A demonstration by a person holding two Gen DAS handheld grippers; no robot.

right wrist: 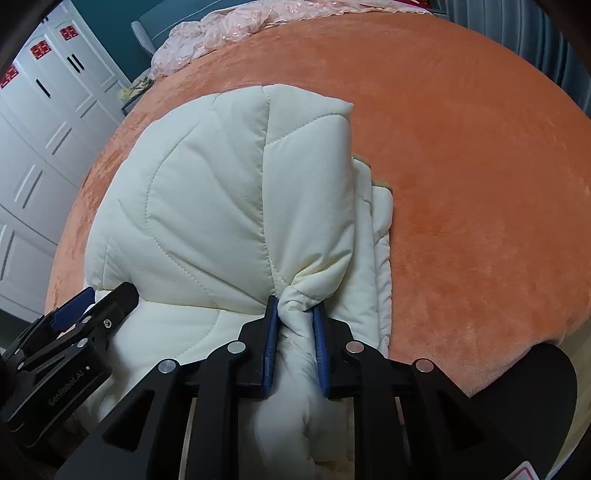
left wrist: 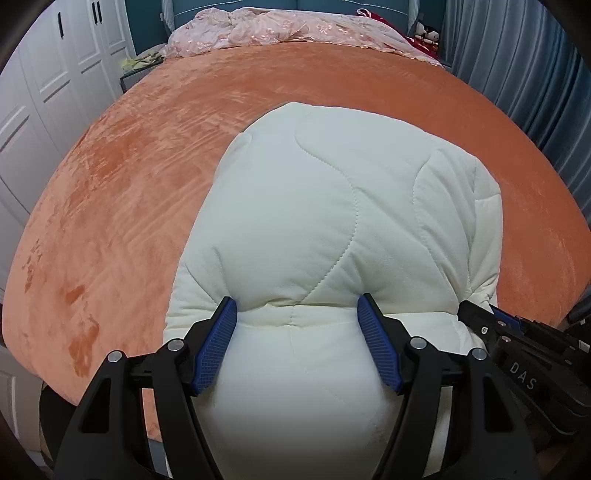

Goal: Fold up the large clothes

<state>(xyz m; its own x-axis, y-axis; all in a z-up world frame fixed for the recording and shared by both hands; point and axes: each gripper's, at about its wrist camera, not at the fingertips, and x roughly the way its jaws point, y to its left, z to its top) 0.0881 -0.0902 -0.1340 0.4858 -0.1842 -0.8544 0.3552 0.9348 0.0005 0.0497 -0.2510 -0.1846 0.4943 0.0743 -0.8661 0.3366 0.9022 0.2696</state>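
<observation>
A cream quilted padded garment (left wrist: 332, 206) lies bunched in a thick folded bundle near the front edge of an orange bed cover (left wrist: 129, 184). My left gripper (left wrist: 297, 310) has its blue pads wide apart around a thick roll of the garment, the fabric filling the gap. My right gripper (right wrist: 295, 306) is shut on a pinched bunch of the same garment (right wrist: 229, 192) at its near right edge. Each gripper shows in the other's view: the right one at the lower right of the left wrist view (left wrist: 491, 325), the left one at the lower left of the right wrist view (right wrist: 81, 306).
A pink embroidered bedspread (left wrist: 273, 33) is heaped at the head of the bed (right wrist: 480, 184). White wardrobe doors (left wrist: 33, 110) stand to the left and grey-blue curtains (left wrist: 517, 66) to the right. Red items and a doll (left wrist: 424, 35) sit at the far right corner.
</observation>
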